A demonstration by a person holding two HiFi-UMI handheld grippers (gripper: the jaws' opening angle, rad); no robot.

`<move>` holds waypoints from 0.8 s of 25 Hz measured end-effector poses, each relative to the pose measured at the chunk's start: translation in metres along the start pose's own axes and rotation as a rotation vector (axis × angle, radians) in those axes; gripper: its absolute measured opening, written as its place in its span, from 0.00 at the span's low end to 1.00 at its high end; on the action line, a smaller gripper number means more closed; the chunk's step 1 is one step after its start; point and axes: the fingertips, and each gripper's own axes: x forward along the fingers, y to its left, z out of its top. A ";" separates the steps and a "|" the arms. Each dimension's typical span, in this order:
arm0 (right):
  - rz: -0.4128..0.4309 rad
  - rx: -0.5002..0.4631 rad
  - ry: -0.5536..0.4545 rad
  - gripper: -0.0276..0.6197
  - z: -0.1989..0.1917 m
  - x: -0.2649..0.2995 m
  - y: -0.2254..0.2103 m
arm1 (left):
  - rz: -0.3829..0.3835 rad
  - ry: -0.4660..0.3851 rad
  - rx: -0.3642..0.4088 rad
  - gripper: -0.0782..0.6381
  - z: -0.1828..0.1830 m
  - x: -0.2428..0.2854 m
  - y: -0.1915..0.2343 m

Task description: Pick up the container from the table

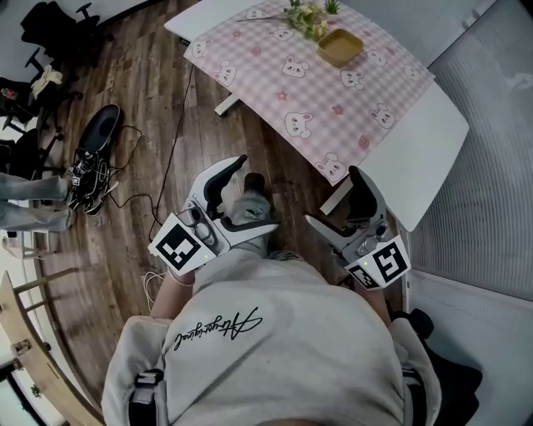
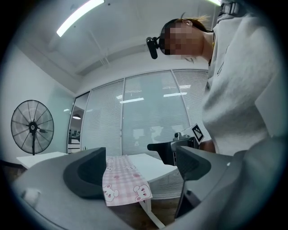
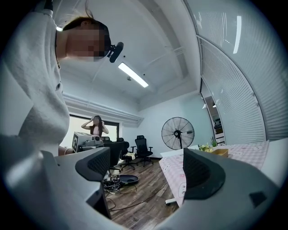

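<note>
The left gripper (image 1: pixel 254 193) and right gripper (image 1: pixel 333 198) both have their jaws spread and empty, short of the table's (image 1: pixel 420 154) near corner. The tan container (image 1: pixel 340 47) sits at the table's far end on a pink checked cloth (image 1: pixel 300 91), beside a small plant (image 1: pixel 306 15).

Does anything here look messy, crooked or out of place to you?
The pink tablecloth lies crooked on the white table, one corner hanging over its edge. Cables trail loose over the floor. The yellow container sits upright.
</note>
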 end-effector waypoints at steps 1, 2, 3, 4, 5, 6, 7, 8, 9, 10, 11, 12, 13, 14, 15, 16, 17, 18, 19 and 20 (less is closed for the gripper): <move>-0.007 -0.003 0.002 0.80 -0.002 0.002 -0.005 | -0.008 0.005 0.004 0.76 -0.004 0.003 0.004; -0.014 -0.006 0.004 0.80 -0.003 0.004 -0.010 | -0.014 0.006 0.006 0.76 -0.007 0.007 0.009; -0.021 -0.009 0.005 0.80 -0.003 0.006 -0.016 | -0.020 0.005 0.004 0.76 -0.009 0.010 0.015; -0.029 -0.011 0.005 0.80 -0.003 0.009 -0.021 | -0.025 0.003 0.000 0.76 -0.010 0.014 0.021; -0.037 -0.013 0.003 0.80 -0.002 0.012 -0.027 | -0.032 0.000 -0.003 0.76 -0.010 0.017 0.027; -0.043 -0.015 0.001 0.80 -0.001 0.016 -0.032 | -0.039 -0.002 -0.002 0.76 -0.011 0.022 0.033; -0.049 -0.019 0.000 0.80 0.000 0.020 -0.038 | -0.046 -0.002 0.001 0.76 -0.011 0.026 0.040; -0.052 -0.023 -0.001 0.80 0.002 0.026 -0.045 | -0.052 -0.004 0.003 0.76 -0.012 0.031 0.049; -0.054 -0.026 -0.002 0.80 0.003 0.032 -0.051 | -0.055 -0.007 0.000 0.76 -0.012 0.037 0.057; -0.057 -0.027 -0.004 0.80 0.003 0.038 -0.058 | -0.059 -0.011 -0.005 0.76 -0.013 0.043 0.066; -0.061 -0.025 -0.004 0.80 0.003 0.044 -0.064 | -0.066 -0.014 -0.010 0.76 -0.014 0.049 0.074; -0.065 -0.022 -0.004 0.80 0.001 0.049 -0.070 | -0.075 -0.015 -0.013 0.76 -0.016 0.054 0.081; -0.071 -0.019 -0.004 0.80 0.000 0.054 -0.076 | -0.084 -0.011 -0.015 0.76 -0.018 0.059 0.088; -0.078 -0.017 -0.004 0.80 -0.001 0.059 -0.083 | -0.092 -0.006 -0.016 0.76 -0.021 0.063 0.095; -0.086 -0.016 -0.003 0.80 -0.002 0.064 -0.089 | -0.099 -0.002 -0.018 0.76 -0.023 0.067 0.102; -0.094 -0.016 -0.003 0.80 -0.003 0.069 -0.095 | -0.105 -0.003 -0.021 0.76 -0.025 0.070 0.109; -0.101 -0.016 -0.004 0.80 -0.003 0.074 -0.101 | -0.111 -0.005 -0.026 0.76 -0.026 0.074 0.117; -0.109 -0.015 -0.006 0.80 -0.002 0.079 -0.107 | -0.117 -0.005 -0.029 0.76 -0.026 0.077 0.125; -0.118 -0.015 -0.007 0.80 -0.001 0.084 -0.113 | -0.123 -0.004 -0.030 0.76 -0.027 0.081 0.133; -0.126 -0.014 -0.007 0.80 0.001 0.090 -0.119 | -0.130 -0.005 -0.030 0.76 -0.026 0.086 0.142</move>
